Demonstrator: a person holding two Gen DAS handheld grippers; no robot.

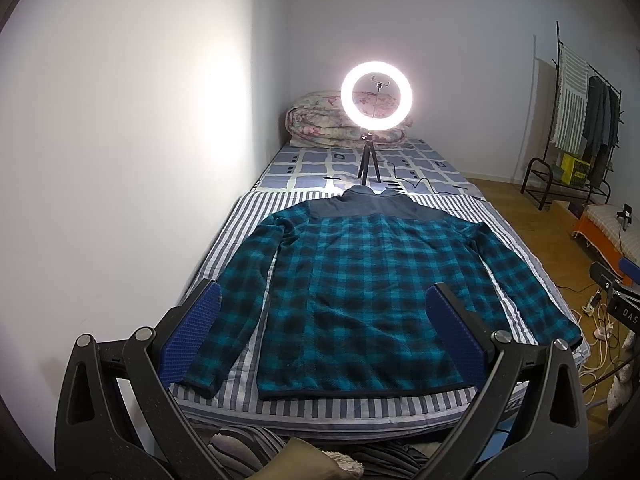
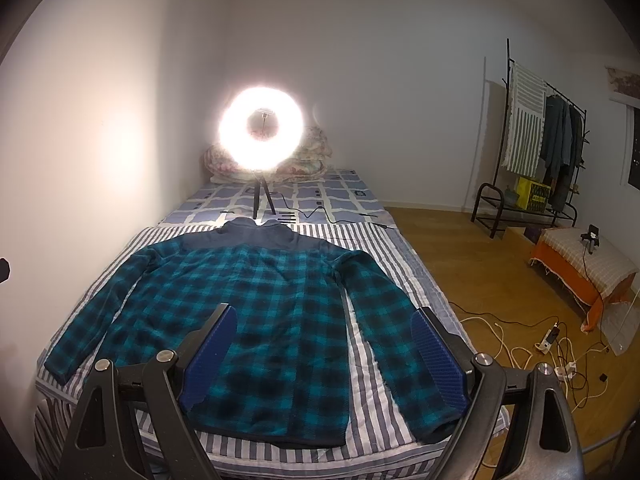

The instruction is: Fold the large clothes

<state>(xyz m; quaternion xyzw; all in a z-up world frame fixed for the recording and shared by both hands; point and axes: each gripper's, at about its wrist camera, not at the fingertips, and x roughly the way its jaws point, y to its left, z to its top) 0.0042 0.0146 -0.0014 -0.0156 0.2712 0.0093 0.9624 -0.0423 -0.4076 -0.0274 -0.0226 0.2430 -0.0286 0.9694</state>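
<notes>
A teal and black plaid jacket (image 1: 360, 292) with a dark blue yoke and collar lies flat, back up, on the striped bed sheet (image 1: 360, 400), sleeves spread to both sides. It also shows in the right wrist view (image 2: 272, 320). My left gripper (image 1: 324, 328) is open and empty, held above the jacket's hem end, with its fingers framing the left sleeve and the body. My right gripper (image 2: 324, 356) is open and empty above the hem, framing the body and the right sleeve (image 2: 400, 344).
A lit ring light on a small tripod (image 1: 370, 160) stands on the bed beyond the collar, with cables (image 2: 320, 216) on the sheet. A folded quilt (image 1: 320, 124) lies at the head. The wall is on the left. A clothes rack (image 2: 532, 152), a low stool (image 2: 588, 268) and floor cables (image 2: 552, 344) are on the right.
</notes>
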